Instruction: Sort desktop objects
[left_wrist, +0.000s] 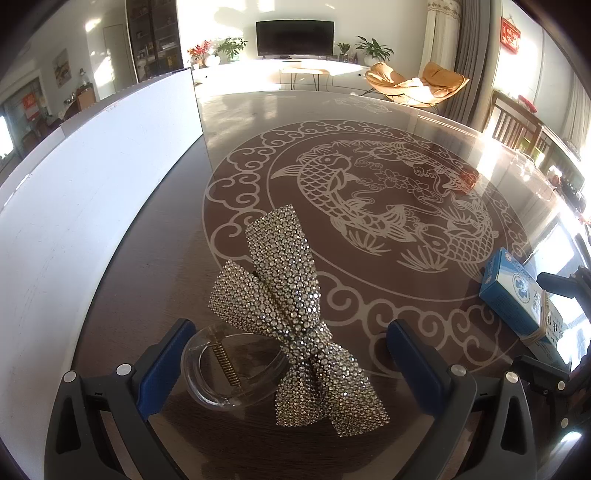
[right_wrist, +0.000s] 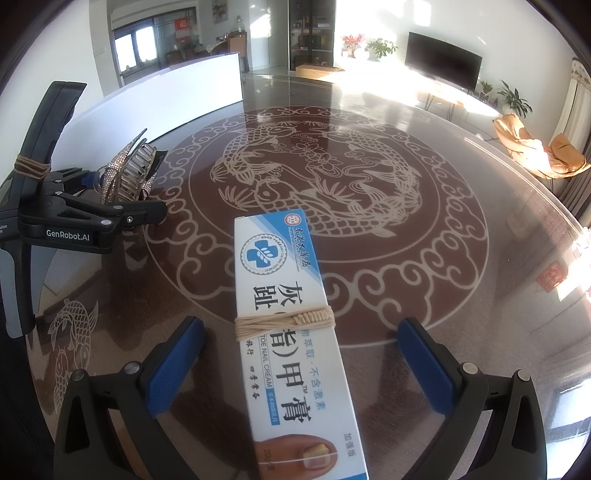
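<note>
A rhinestone bow hair clip (left_wrist: 291, 314) with a clear plastic claw lies on the glass table between the open fingers of my left gripper (left_wrist: 291, 360); neither pad touches it. It also shows in the right wrist view (right_wrist: 125, 177), beside the left gripper (right_wrist: 159, 212). A white and blue nail cream box (right_wrist: 291, 332) with string wound round it lies flat between the open fingers of my right gripper (right_wrist: 301, 363), with gaps on both sides. The box shows at the right edge of the left wrist view (left_wrist: 517, 295).
The glass table top (left_wrist: 369, 206) carries a carp pattern. A white panel (left_wrist: 92, 177) stands along the left side of the table; it shows in the right wrist view (right_wrist: 166, 96). A small red item (left_wrist: 467, 181) lies far right.
</note>
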